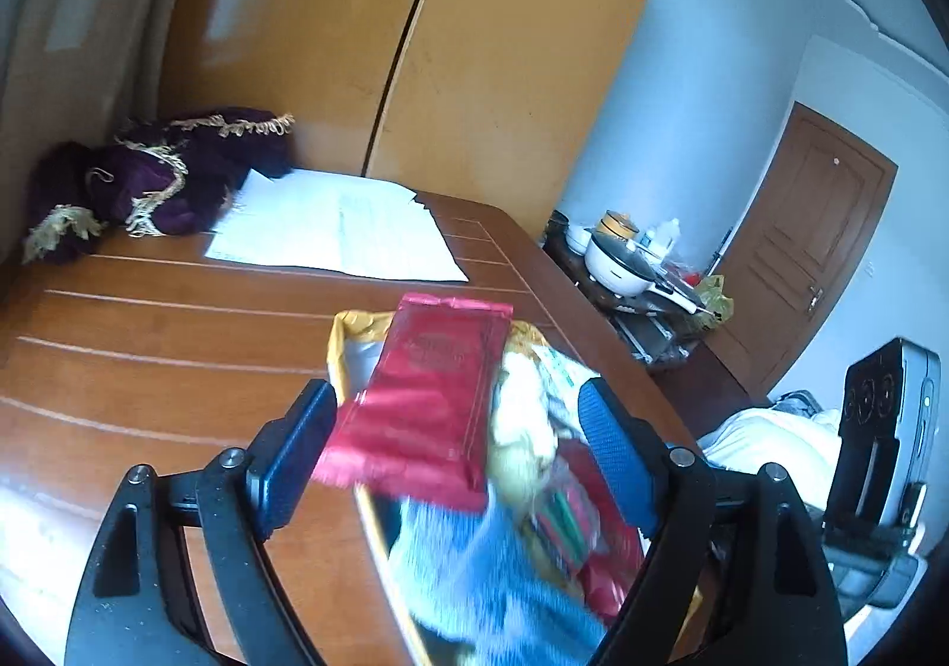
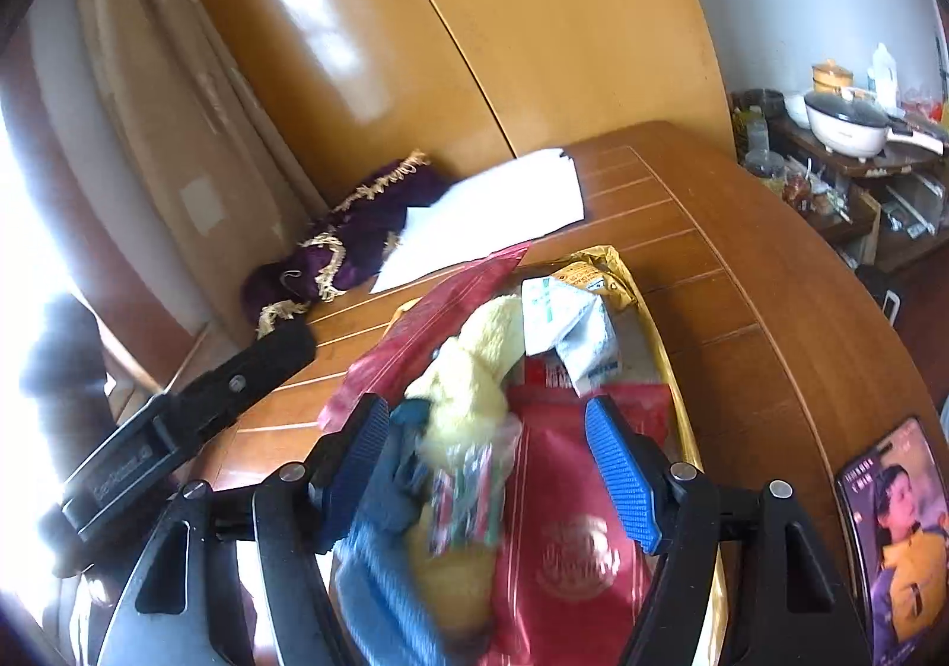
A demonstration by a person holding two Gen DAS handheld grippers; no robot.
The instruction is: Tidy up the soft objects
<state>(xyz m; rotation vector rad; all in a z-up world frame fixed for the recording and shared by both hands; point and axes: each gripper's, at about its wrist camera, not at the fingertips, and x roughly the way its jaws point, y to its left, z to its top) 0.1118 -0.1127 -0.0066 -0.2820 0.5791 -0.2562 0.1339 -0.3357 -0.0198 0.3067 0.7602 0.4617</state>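
On the wooden table, left to right, a purple fringed cloth sits by white papers, then the left gripper – jaws spread, red packet between them, grip unclear – and the right gripper, released, over the soft-object pile with its yellow plush.

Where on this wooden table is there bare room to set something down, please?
The table is bare between the purple fringed cloth, the white papers and the pile. A bare strip runs along the far edge, right of the papers. It is crowded around the gold tray, heaped with red packets, a yellow plush and blue cloth.
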